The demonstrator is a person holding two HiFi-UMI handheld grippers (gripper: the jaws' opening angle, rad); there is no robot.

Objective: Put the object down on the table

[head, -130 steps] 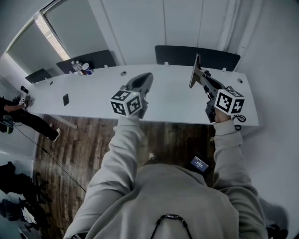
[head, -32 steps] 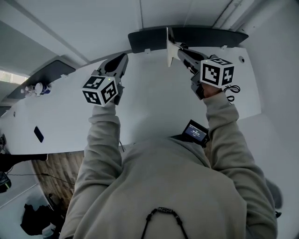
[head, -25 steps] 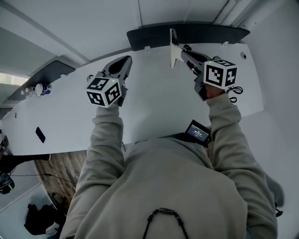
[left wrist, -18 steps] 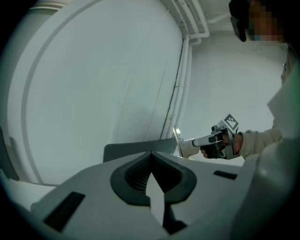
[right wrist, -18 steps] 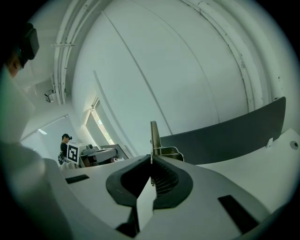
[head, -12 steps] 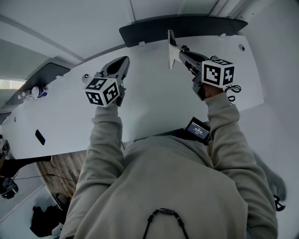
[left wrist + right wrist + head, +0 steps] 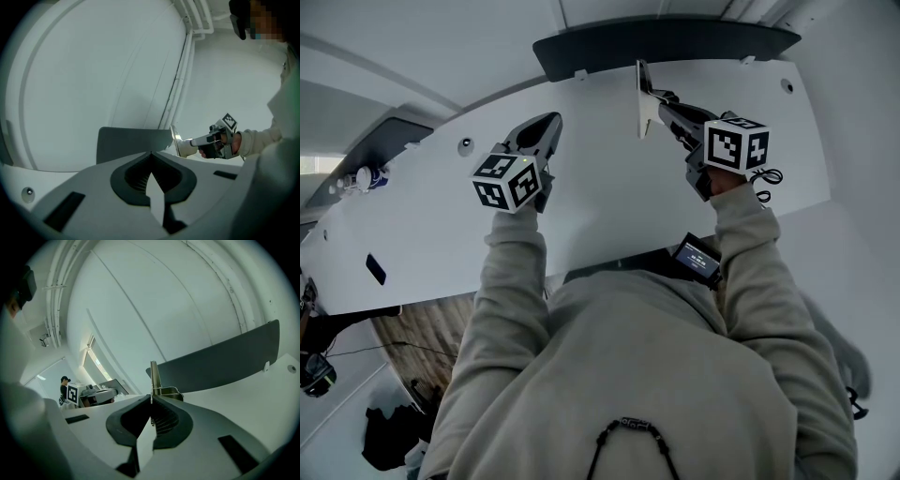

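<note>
Metal object [image 7: 153,377], pinched edge-on by the right gripper [image 7: 151,401], shows its broad face only in the view from the clenched, empty left gripper [image 7: 151,157].

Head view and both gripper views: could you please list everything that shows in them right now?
table: one, white, beneath both grippers
screen: one, dark grey, standing on the table's far edge
bottles: small cluster, number unclear, white and blue, far left of the table
phone: one, black, flat on the table's left part
metal plate: one, silvery, upright over the table
floor: wood brown, lower left
device: one, black with a lit screen, at the person's waist
left gripper: one, grey, fingers together, empty
right gripper: one, grey, fingers shut on the metal plate
sleeves: two, beige, behind the grippers
</note>
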